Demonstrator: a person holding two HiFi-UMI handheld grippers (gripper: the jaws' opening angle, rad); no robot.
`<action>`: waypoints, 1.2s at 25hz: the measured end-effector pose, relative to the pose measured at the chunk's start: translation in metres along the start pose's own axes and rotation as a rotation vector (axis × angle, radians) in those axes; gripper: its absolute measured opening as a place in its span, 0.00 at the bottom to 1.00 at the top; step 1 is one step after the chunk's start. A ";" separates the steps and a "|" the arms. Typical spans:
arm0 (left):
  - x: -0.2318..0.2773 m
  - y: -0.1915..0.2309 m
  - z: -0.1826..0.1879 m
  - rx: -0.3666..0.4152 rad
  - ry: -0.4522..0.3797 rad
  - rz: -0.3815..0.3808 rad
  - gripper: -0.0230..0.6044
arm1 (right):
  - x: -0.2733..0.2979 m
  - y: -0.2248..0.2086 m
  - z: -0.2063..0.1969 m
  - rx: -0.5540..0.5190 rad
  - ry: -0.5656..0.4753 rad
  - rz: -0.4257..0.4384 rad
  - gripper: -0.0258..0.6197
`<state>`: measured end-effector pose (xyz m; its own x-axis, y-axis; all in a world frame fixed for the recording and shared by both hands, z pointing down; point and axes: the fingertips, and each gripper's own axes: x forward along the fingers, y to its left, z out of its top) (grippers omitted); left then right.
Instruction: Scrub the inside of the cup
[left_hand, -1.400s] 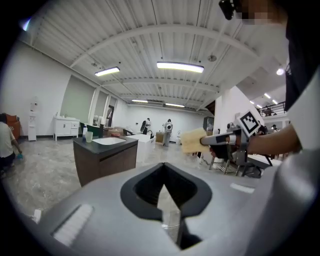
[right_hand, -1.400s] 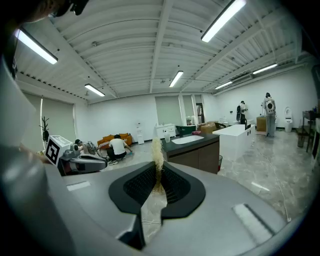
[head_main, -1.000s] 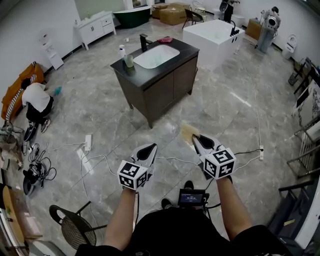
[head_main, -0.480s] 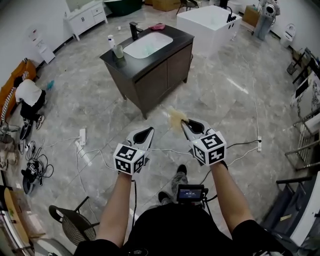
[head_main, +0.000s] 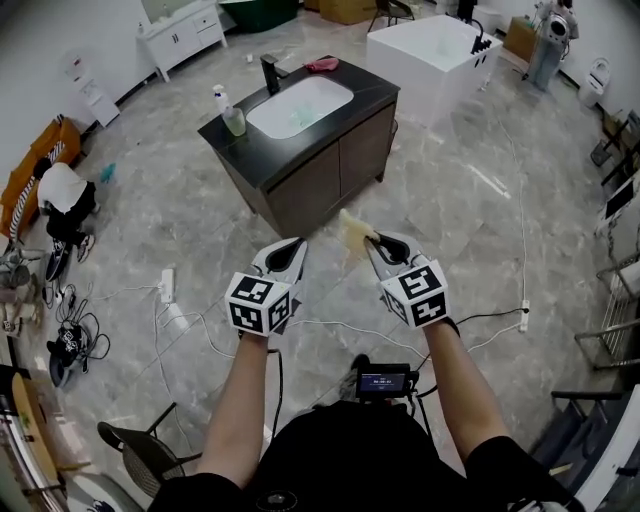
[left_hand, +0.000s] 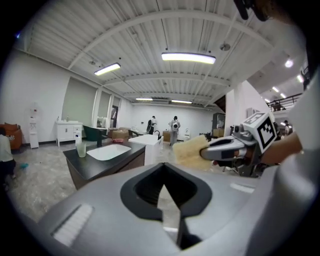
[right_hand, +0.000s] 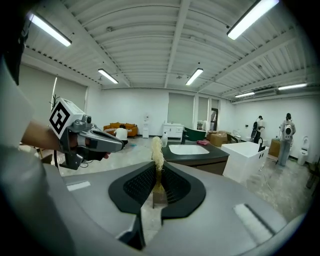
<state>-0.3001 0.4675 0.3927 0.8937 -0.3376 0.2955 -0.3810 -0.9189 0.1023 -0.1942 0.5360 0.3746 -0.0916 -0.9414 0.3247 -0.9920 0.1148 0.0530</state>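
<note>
The left tool (head_main: 295, 243) is held out in front of the person with its jaws pressed together and nothing between them. Just beside it, the right tool (head_main: 369, 239) is clamped on a pale yellow, fibrous scrub pad (head_main: 352, 232), which sticks out past the jaw tips; in the right gripper view the pad stands edge-on between the jaws. Both tools are in the air over the grey marbled floor (head_main: 470, 210), each with a cube of black-and-white square markers at its back.

The cup (head_main: 236, 122), a translucent pale green one, stands well apart from both tools on the near left corner of a dark vanity table (head_main: 262, 165). It is upright, and what is in it cannot be made out. Touching or just behind it is a white pump bottle (head_main: 218, 97); any label on it is too small to read. A white basin (head_main: 300, 106) is sunk into the table top, with a black faucet (head_main: 270, 72) at its far edge and a pink cloth (head_main: 323, 64) on the far corner.

Beyond the table stands a white bathtub (head_main: 430, 48). At the left a person (head_main: 65, 192) crouches on the floor. A small lit screen (head_main: 385, 381) hangs at the wearer's waist, its print unreadable.
</note>
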 end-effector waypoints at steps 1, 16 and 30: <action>0.009 0.002 0.006 0.018 -0.005 0.001 0.04 | 0.005 -0.009 0.004 0.003 -0.006 0.009 0.10; 0.103 0.052 0.021 0.063 0.015 -0.010 0.04 | 0.102 -0.075 0.014 -0.012 0.025 0.127 0.10; 0.226 0.178 0.067 0.062 0.014 -0.103 0.04 | 0.246 -0.166 0.064 -0.013 0.061 0.050 0.10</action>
<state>-0.1499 0.2135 0.4142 0.9237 -0.2385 0.2999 -0.2716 -0.9596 0.0735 -0.0576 0.2654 0.3856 -0.1347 -0.9134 0.3842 -0.9851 0.1653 0.0477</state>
